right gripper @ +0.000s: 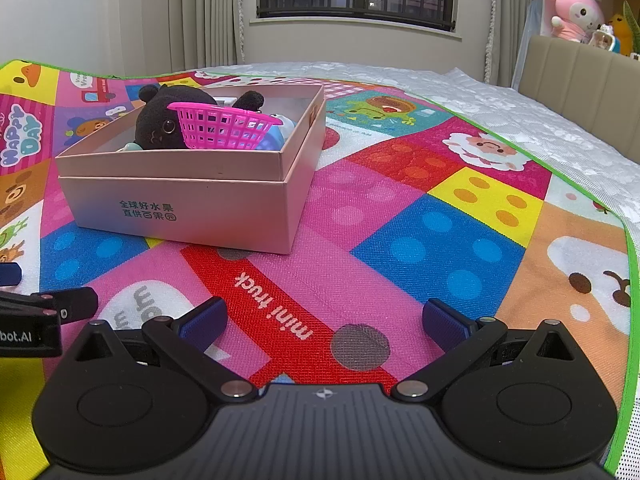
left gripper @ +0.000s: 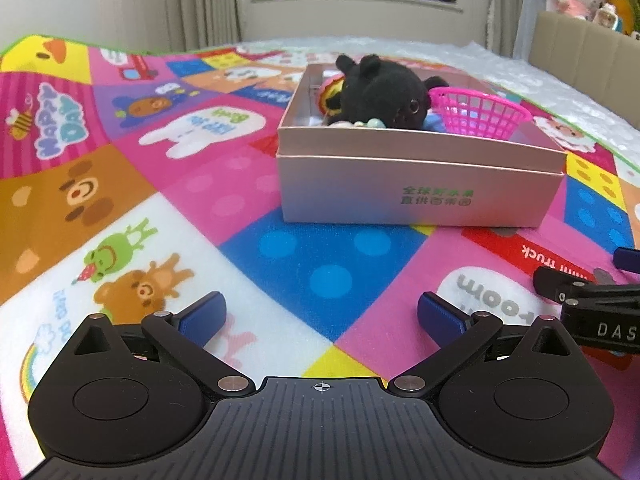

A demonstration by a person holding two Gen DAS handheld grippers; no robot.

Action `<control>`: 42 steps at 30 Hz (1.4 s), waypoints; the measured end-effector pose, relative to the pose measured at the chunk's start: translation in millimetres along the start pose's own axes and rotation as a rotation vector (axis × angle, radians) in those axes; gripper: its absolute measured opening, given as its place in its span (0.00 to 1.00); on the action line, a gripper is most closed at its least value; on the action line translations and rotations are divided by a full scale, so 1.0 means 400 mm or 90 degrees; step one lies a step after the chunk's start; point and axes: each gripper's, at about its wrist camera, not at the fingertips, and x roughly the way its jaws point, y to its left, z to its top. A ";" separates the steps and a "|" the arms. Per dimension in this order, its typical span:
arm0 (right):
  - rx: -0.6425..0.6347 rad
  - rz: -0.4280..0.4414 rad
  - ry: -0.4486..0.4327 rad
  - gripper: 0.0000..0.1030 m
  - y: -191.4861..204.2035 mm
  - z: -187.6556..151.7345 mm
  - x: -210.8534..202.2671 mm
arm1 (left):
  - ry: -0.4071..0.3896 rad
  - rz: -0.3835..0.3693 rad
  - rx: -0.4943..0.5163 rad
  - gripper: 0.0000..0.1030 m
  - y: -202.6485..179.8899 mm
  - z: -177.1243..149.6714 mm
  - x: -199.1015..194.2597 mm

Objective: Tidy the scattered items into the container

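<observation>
Pink cardboard box (left gripper: 416,184) on a bright patchwork play mat (left gripper: 312,264), open at the top, green printed characters on its near wall. Inside: a black plush toy (left gripper: 380,92) leaning above the rim, a pink plastic basket (left gripper: 476,114) tilted against the plush on its right, something yellow and red tucked behind on the left, small pale bits and a blue shape low down, too hidden to name. Same box (right gripper: 188,208) ahead and to the left in the right wrist view, basket (right gripper: 224,128) in front of the plush (right gripper: 168,120).

Left gripper (left gripper: 322,316) low over the mat, short of the box, jaws spread wide, nothing between them. Right gripper (right gripper: 325,322) just beside it, likewise low and level, jaws wide apart and empty, over the mat's red "mini truck" strip.
</observation>
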 end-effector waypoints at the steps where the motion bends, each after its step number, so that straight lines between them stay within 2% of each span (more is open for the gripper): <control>1: 0.000 0.000 0.000 1.00 0.000 0.000 0.000 | -0.008 -0.003 -0.006 1.00 0.003 -0.005 -0.002; 42: 0.000 0.000 0.000 1.00 0.000 0.000 -0.001 | -0.017 -0.010 -0.015 1.00 0.007 -0.007 -0.006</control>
